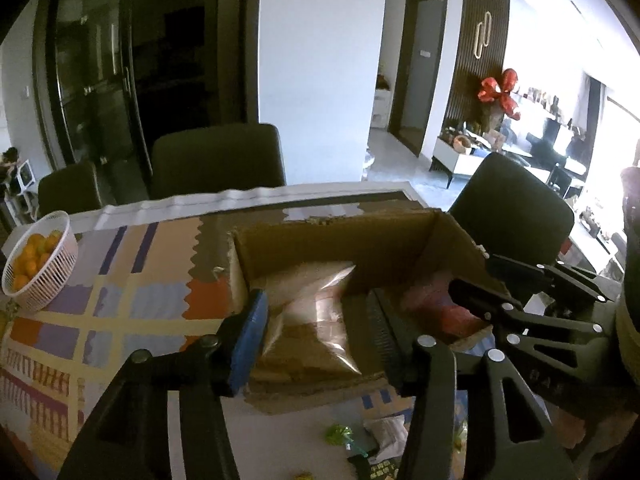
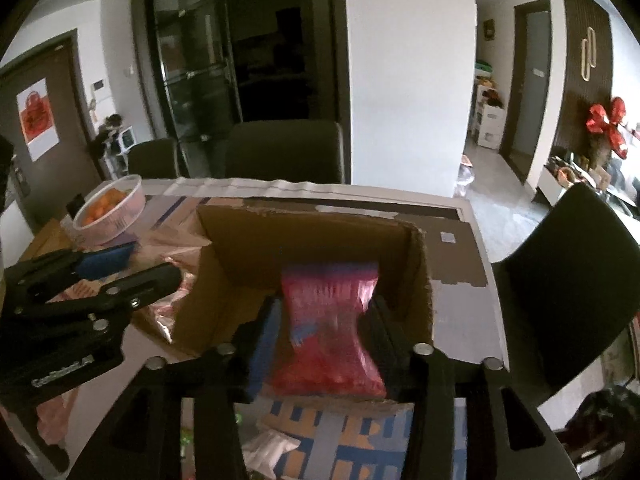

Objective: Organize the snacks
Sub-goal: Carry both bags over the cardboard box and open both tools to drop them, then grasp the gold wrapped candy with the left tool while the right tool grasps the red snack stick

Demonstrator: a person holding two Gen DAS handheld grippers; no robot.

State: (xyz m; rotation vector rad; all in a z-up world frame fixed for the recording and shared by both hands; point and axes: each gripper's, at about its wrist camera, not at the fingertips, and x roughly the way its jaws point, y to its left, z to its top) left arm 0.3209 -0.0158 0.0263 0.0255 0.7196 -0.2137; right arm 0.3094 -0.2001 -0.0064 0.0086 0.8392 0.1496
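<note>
An open cardboard box (image 1: 332,240) (image 2: 308,236) stands on the table. In the left wrist view my left gripper (image 1: 316,332) hangs over the box's left half with a clear bag of brownish snacks (image 1: 312,312) between its fingers; a gap shows at the right finger, so the pads do not press it. In the right wrist view my right gripper (image 2: 324,332) is over the box's right half with a red and pink snack bag (image 2: 332,332), blurred, loose between its fingers. Each gripper also shows in the other's view: the right gripper (image 1: 472,274) and the left gripper (image 2: 154,262).
A white basket of oranges (image 1: 40,264) (image 2: 110,210) sits at the table's far left on the patterned cloth (image 1: 120,300). Small packets (image 1: 384,432) and a green wrapper (image 1: 338,434) lie in front of the box. Dark chairs (image 1: 218,160) (image 2: 568,280) stand behind and to the right.
</note>
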